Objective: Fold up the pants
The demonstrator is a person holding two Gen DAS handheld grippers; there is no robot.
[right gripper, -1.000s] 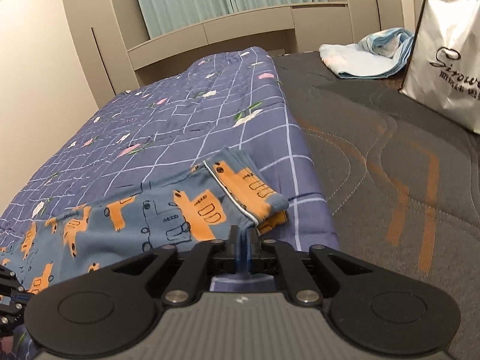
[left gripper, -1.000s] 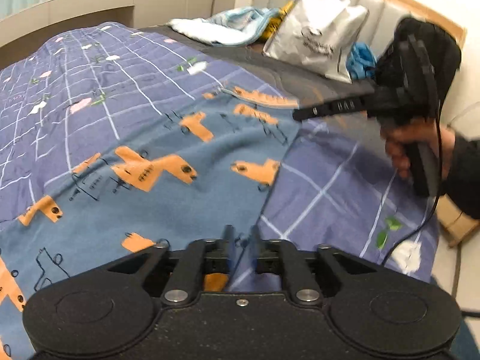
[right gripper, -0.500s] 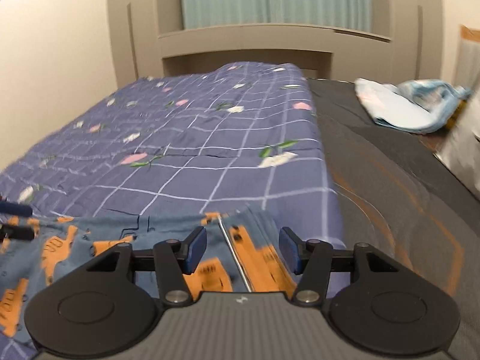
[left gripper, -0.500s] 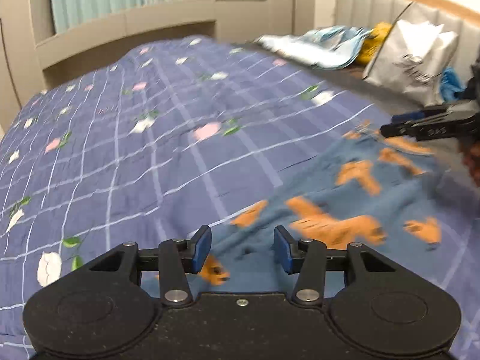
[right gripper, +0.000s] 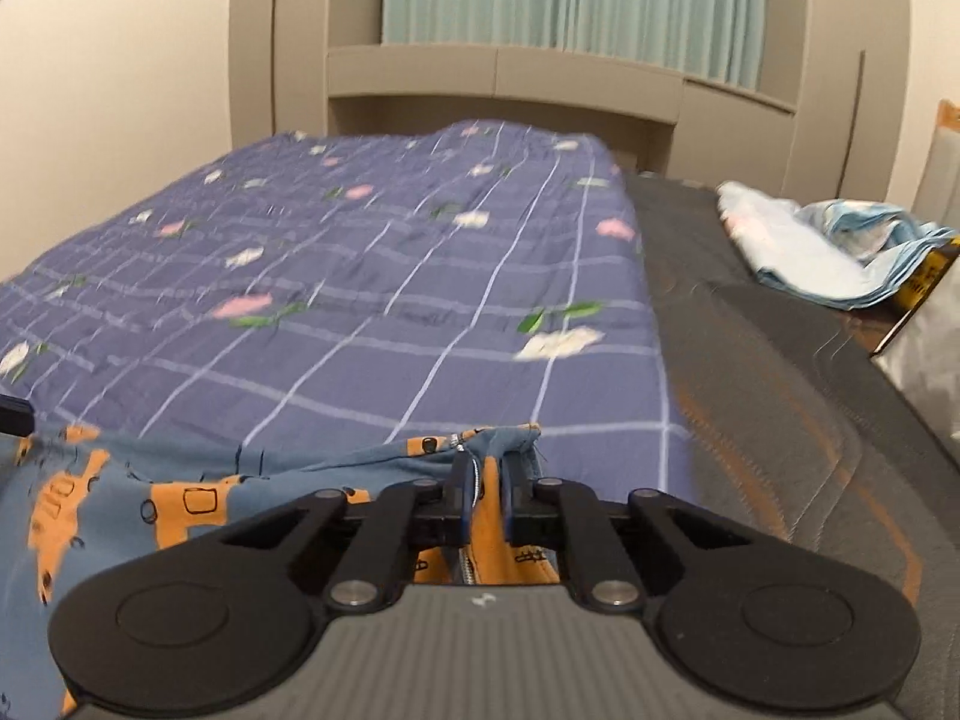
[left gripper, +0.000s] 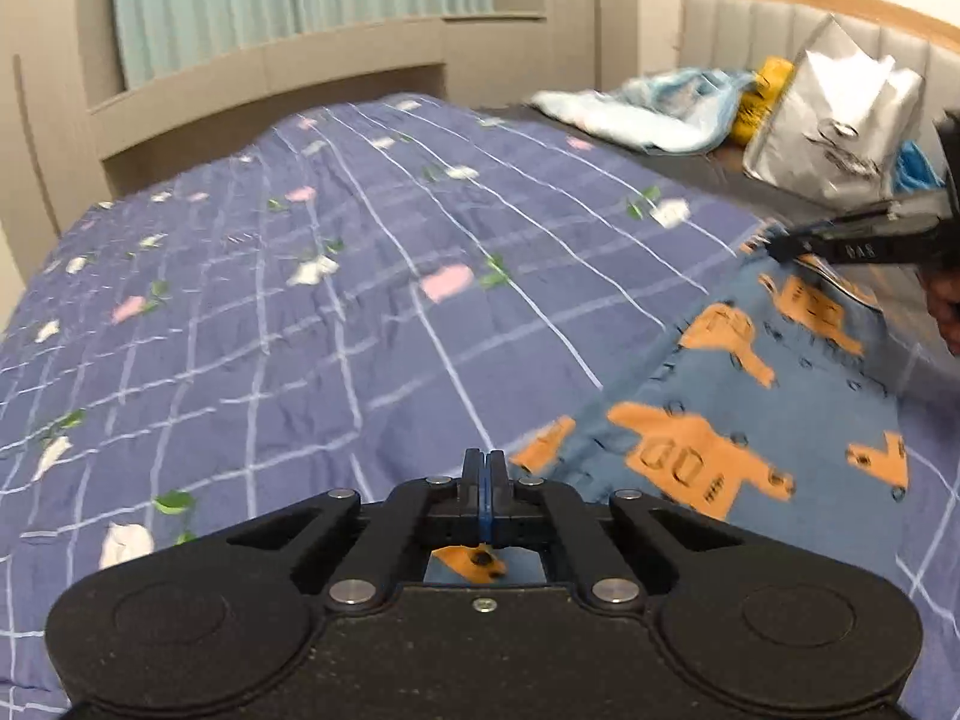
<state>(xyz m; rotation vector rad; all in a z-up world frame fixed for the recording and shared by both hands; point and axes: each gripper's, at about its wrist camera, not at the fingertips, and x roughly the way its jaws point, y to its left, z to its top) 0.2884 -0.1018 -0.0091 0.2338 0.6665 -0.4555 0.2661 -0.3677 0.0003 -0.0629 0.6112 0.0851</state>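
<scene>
Across the bed, a purple checked quilt with small flowers, beside a strip of dark grey mattress. Against the padded headboard, a silver shopping bag and a heap of pale blue cloth. On the near part of the quilt, the blue pants with orange truck prints, spread flat between the two tools. Left hand-held gripper tilted down toward the bed at the pants' near corner, pads pressed fully together, a scrap of the printed cloth just visible beneath the jaws; whether the cloth sits between the pads, impossible to tell. Right hand-held gripper likewise angled downward at the far end of the pants, jaws closing, pinching a bunched fold of the fabric with a silver-trimmed seam between the blue pads. From the left wrist view, the right tool's black fingers reaching in from the right edge, a hand partly seen behind them.
</scene>
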